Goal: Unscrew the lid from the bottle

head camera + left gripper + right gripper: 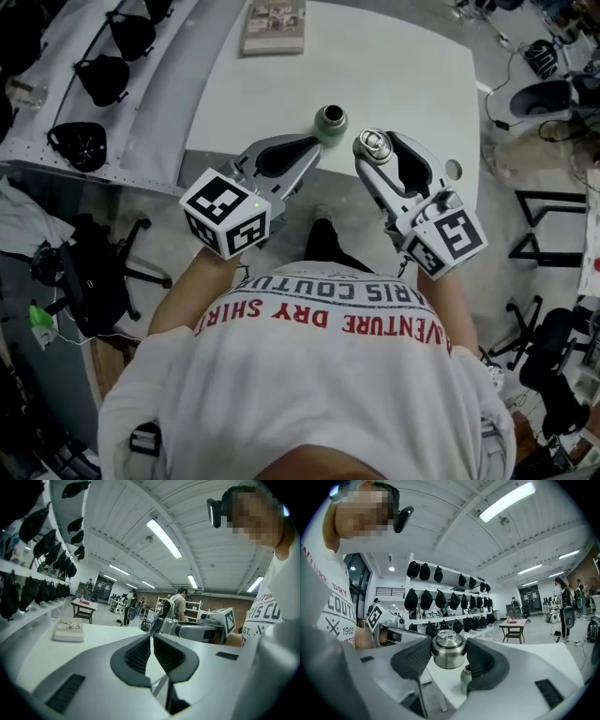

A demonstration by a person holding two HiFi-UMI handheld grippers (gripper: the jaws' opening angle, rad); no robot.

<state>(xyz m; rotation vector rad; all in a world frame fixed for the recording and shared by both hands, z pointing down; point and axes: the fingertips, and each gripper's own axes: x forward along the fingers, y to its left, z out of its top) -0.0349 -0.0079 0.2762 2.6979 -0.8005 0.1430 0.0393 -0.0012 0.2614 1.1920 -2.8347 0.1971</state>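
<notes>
A green bottle (pixel 330 122) stands upright on the white table (pixel 403 66) with its mouth uncovered. Its silver lid (pixel 373 143) is lifted off and sits between the pads of my right gripper (pixel 375 147), which is shut on it just right of the bottle. In the right gripper view the lid (pixel 448 650) fills the gap of the right gripper (pixel 449 652), and the bottle (pixel 465 679) shows below, partly hidden by a pad. My left gripper (pixel 314 146) is shut with nothing in it, its tips just short of the bottle's left side. In its own view the left gripper (pixel 151 638) has its pads together.
A flat book (pixel 274 26) lies at the table's far edge, seen also as the book (pixel 69 630) in the left gripper view. A shelf with black caps (pixel 101 75) runs along the left. Office chairs (pixel 89 272) stand on the floor on both sides.
</notes>
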